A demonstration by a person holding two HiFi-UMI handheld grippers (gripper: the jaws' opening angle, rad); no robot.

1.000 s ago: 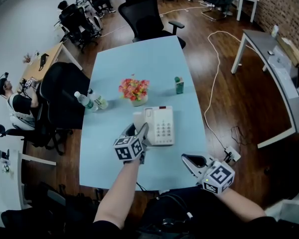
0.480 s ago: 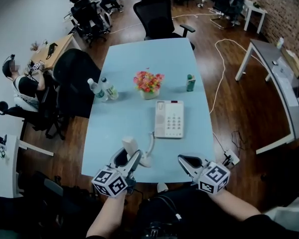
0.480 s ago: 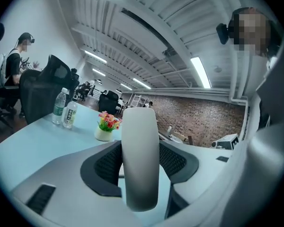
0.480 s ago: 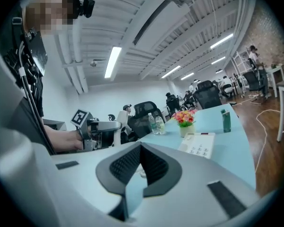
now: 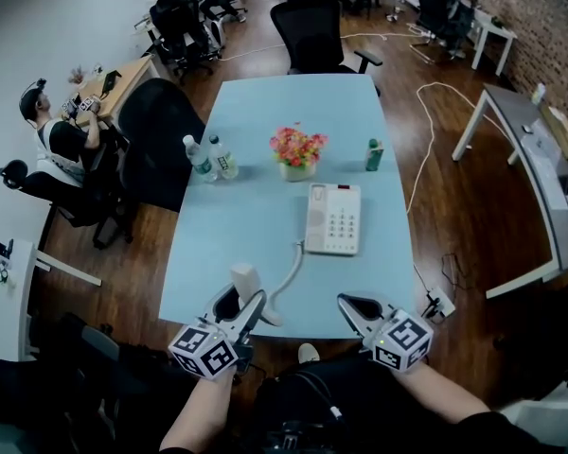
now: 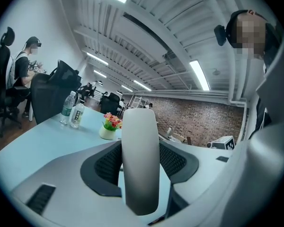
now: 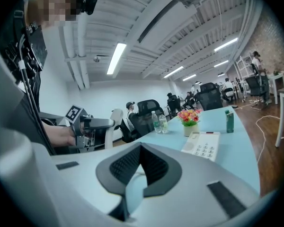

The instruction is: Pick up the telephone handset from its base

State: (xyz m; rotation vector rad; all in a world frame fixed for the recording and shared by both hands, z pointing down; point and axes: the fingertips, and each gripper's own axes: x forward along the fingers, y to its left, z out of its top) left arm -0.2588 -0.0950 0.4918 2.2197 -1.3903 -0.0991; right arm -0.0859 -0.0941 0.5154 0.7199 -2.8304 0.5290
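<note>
The white telephone base (image 5: 333, 218) with its keypad lies on the light blue table (image 5: 256, 225), right of centre. The white handset (image 5: 245, 280) is off the base and stands upright between the jaws of my left gripper (image 5: 239, 303), above the table's near edge. Its curly cord (image 5: 286, 272) runs back to the base. In the left gripper view the handset (image 6: 140, 164) fills the gap between the jaws. My right gripper (image 5: 352, 305) is shut on nothing, near the front edge, right of the left one. In the right gripper view the base (image 7: 202, 146) lies ahead.
A pot of flowers (image 5: 298, 149), two water bottles (image 5: 208, 159) and a green carton (image 5: 374, 154) stand behind the phone. Black office chairs (image 5: 317, 26) ring the table's far and left sides. A person (image 5: 62, 145) sits at a desk on the left.
My left gripper has pulled back from the base toward the table's near edge with the handset in it, and the cord has stretched out. The right gripper has barely moved.
</note>
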